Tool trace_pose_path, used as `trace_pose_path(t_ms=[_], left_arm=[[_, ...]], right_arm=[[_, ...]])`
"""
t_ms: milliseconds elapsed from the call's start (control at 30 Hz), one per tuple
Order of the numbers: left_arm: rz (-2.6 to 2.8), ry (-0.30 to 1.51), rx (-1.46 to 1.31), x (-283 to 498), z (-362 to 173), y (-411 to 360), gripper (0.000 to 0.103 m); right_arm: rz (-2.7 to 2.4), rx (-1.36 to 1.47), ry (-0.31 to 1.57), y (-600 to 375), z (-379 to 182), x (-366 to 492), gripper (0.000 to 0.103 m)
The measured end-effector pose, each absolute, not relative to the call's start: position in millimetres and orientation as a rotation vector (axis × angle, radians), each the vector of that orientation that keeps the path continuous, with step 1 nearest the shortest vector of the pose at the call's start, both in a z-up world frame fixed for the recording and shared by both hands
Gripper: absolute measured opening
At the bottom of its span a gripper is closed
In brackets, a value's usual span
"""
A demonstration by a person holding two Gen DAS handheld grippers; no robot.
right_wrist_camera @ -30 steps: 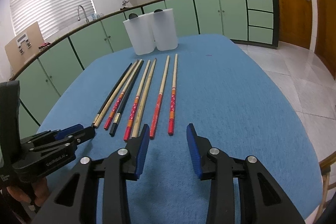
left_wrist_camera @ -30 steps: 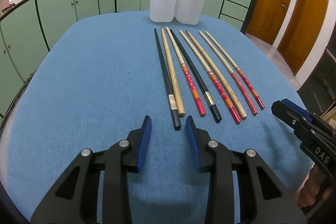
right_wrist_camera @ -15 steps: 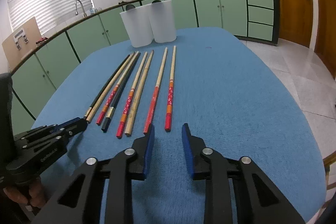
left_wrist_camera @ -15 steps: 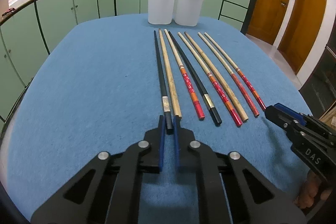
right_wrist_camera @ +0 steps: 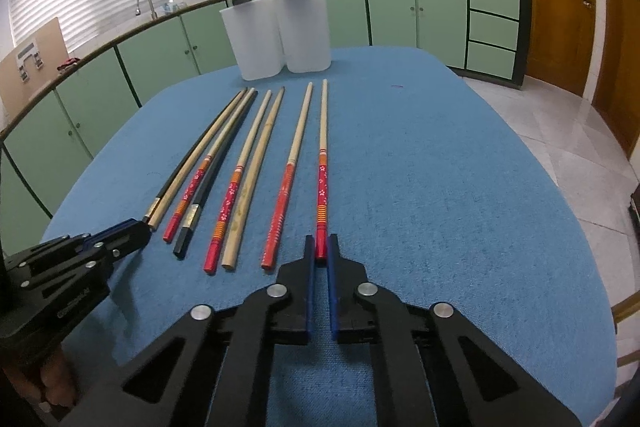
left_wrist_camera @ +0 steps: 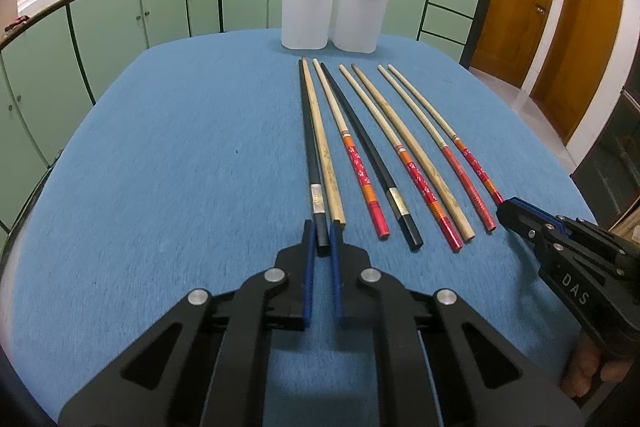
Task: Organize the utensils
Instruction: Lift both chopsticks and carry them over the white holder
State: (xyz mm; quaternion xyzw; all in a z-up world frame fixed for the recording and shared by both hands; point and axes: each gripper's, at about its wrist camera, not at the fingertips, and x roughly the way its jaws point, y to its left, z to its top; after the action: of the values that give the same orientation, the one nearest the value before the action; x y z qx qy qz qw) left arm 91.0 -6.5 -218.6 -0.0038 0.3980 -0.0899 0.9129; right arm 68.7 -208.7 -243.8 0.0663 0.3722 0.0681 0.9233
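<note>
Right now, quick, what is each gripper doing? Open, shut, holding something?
Left gripper: shut on the black chopstick, at its near end.
Right gripper: shut on the red-handled chopstick, at its near end.

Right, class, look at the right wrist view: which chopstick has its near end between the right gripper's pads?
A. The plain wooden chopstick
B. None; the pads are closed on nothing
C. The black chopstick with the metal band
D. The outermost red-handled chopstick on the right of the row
D: the right gripper is closed on the red tip of the outermost red-handled chopstick, at the right end of the row.
</note>
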Motion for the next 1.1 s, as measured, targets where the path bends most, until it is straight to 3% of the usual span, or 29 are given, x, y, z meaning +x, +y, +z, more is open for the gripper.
trace_pose_path(t_ms=[233, 1100], left_arm=[[-0.165, 0.769, -0.019, 86, -203, 2, 0.006], [-0.157, 0.496, -0.086, 119, -70, 12, 0.006]], right_arm=[[0.152, 0.137, 0.711, -214, -228, 64, 0.006], [0.211, 0.171, 0.45, -236, -88, 88, 0.006]])
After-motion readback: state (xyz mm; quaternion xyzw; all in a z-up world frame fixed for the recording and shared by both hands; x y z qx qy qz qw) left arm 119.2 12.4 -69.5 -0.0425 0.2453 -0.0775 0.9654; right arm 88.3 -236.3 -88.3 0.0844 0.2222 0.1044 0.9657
